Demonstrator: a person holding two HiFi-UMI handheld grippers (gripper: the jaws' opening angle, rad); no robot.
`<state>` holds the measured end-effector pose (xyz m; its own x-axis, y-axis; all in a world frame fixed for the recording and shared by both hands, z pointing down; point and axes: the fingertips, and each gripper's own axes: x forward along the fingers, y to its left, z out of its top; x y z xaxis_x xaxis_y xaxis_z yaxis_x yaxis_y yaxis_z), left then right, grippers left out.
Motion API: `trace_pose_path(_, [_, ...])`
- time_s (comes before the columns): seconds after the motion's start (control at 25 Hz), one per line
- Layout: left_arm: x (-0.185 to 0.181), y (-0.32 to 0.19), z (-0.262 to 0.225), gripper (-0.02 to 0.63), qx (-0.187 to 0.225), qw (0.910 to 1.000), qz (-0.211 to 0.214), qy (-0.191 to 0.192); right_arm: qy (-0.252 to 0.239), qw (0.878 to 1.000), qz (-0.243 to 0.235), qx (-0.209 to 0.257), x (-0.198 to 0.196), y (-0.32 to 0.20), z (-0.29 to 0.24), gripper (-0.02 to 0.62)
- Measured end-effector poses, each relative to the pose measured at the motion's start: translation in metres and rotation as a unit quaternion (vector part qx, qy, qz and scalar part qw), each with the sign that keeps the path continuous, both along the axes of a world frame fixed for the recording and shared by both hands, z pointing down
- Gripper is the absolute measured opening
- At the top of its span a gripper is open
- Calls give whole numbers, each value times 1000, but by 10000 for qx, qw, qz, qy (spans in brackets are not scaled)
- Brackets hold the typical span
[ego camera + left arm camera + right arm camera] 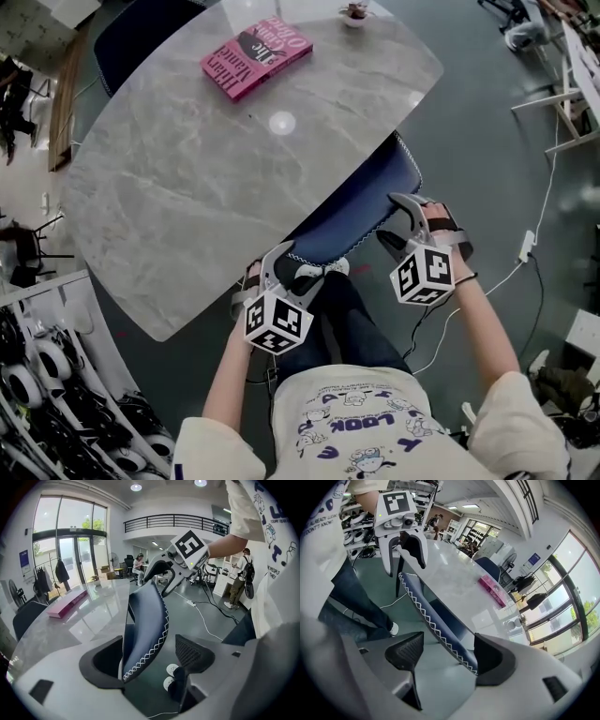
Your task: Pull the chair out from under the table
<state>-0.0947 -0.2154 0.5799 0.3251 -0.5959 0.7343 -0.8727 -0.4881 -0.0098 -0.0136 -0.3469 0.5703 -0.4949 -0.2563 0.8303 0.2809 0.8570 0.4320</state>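
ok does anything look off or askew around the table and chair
Nothing stands out. The pink book lies flat on the table, the plant pot stands upright, and the chair backrest sits intact between the open jaws of the left tool and right tool.

The table (187, 178) top is grey veined stone, polished smooth and glossy enough to mirror a ceiling light. The chair (356, 211) back is dark blue, leather-like upholstery with a soft sheen, edged in white zigzag stitching. The left gripper (154, 656) and right gripper (443, 656) have pale grey matt plastic shells, and their black pads (193, 652) carry a fine grid texture. The pink book (256, 56) has a glossy cover. The floor (487, 187) is smooth grey-green with a dull sheen.
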Motion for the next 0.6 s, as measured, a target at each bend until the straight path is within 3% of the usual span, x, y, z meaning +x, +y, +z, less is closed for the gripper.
trace_pose_path(0.32, [9, -3, 28, 351, -156, 9993, 297, -140, 291, 9983, -380, 331, -1, -2, 13, 344])
trace_pose_path(0.6, [12, -10, 42, 350, -273, 9986, 426, -162, 420, 9957, -560, 613, -7, -6, 20, 278])
